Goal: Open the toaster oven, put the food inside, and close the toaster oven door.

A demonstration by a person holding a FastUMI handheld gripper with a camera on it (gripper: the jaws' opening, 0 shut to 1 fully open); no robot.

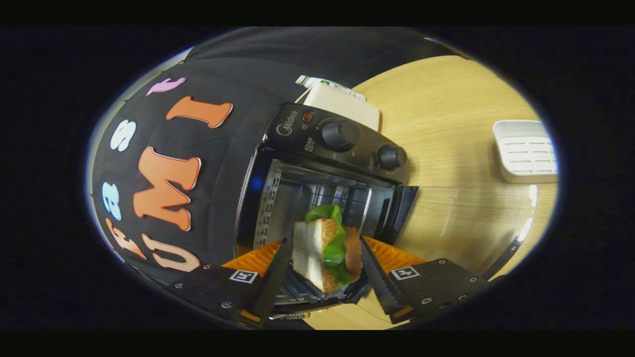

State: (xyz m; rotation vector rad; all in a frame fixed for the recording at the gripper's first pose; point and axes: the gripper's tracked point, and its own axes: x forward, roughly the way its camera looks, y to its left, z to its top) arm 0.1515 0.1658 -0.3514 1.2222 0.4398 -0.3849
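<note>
Wooden worktop (446,109): holds the toaster oven (317,168), door open.
Gripper (325,253): squeezes the sandwich (325,248), aimed inside at 12 o'clock.

Light wood tabletop (446,99), black cloth booth wall (223,163) behind

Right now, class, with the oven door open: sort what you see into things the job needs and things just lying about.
Needed for the job:
- sandwich, gripped between the jaws of the gripper
- toaster oven, door open, just beyond the sandwich

Just lying about:
- white slotted tray on the wooden table
- pale box behind the oven
</note>
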